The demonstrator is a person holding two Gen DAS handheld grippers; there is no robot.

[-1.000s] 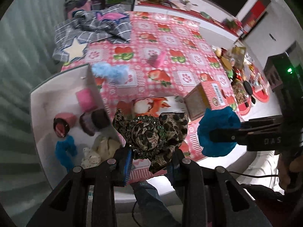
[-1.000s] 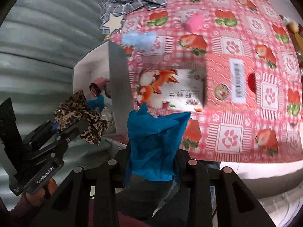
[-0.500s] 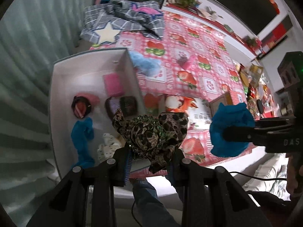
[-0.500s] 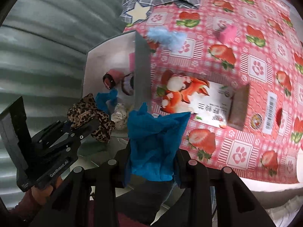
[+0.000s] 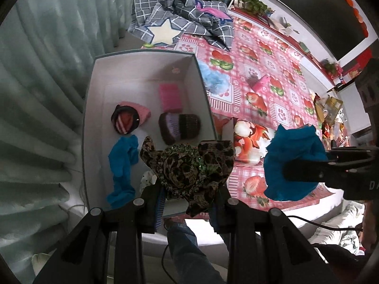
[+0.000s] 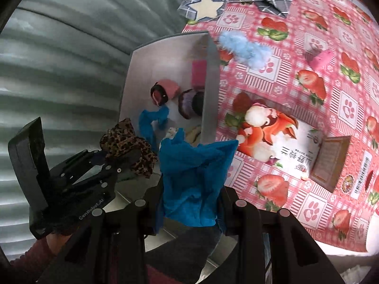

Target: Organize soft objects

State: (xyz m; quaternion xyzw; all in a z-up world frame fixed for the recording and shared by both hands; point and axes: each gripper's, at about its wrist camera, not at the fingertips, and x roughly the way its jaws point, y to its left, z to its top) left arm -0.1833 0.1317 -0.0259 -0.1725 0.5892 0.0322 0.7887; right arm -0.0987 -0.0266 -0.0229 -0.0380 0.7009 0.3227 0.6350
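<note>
My left gripper [image 5: 187,203] is shut on a leopard-print scrunchie [image 5: 187,165] and holds it above the near end of an open white box [image 5: 142,71]. My right gripper [image 6: 189,203] is shut on a crumpled blue cloth [image 6: 194,179], held above the box's near right corner; it also shows in the left wrist view [image 5: 291,165]. In the box lie a blue cloth [image 5: 122,165], a pink pad [image 5: 169,97], a pink-and-black pouch [image 5: 129,118], a purple-brown knit piece [image 5: 178,127] and a cream item [image 5: 146,179].
The box [image 6: 210,75] stands at the left edge of a table with a strawberry-print cloth [image 6: 308,47]. On it lie a fluffy light-blue piece [image 6: 244,49], a pink item [image 6: 322,59], a printed box lid [image 6: 279,139] and grey checked fabric [image 5: 184,21]. A curtain [image 5: 35,82] hangs left.
Both grippers have moved left with their loads. The box has come fully into the left wrist view, and the scrunchie now hangs over its near end.
</note>
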